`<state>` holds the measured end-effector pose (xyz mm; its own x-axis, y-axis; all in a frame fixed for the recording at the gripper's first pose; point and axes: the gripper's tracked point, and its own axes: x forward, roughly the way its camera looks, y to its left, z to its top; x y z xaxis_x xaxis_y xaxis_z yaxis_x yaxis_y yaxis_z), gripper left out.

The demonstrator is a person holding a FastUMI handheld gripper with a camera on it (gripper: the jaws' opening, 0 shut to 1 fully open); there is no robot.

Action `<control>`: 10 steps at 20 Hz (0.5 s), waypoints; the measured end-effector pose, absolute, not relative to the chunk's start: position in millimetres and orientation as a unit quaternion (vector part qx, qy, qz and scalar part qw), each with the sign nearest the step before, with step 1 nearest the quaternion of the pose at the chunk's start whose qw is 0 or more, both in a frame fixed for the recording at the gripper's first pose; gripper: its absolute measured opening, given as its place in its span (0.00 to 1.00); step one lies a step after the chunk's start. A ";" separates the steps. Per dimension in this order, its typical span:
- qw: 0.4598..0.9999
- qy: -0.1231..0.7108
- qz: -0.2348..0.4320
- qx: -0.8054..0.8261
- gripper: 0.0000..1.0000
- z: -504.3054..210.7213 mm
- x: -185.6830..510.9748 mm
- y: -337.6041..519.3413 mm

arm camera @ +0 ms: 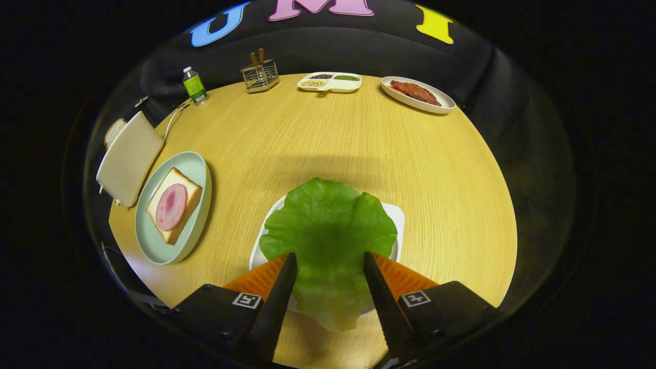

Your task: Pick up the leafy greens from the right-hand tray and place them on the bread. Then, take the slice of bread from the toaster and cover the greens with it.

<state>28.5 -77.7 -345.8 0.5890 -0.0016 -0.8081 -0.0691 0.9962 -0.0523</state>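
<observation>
The leafy greens point(328, 230), one broad green lettuce leaf, lie over the white right-hand tray point(397, 218) just ahead of me. My gripper point(329, 254) has its fingers closed in on the leaf's narrow lower part, and both fingers point(281, 292) touch its edges. To the left a pale green plate point(197, 169) holds a slice of bread point(192, 192) with a round pink ham slice point(171, 206) on top. Beyond that plate stands the cream toaster point(128, 159) with a bread slice point(114, 131) sticking out of its far end.
Along the far edge of the round wooden table point(359, 148) stand a green bottle point(194, 86), a wire utensil holder point(260, 74), a divided white dish of grains point(330, 82) and an oval plate of red meat point(417, 94). A cord runs from the toaster.
</observation>
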 end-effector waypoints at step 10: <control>0.889 0.456 0.020 -0.044 0.14 -346.5 29.2 -83.0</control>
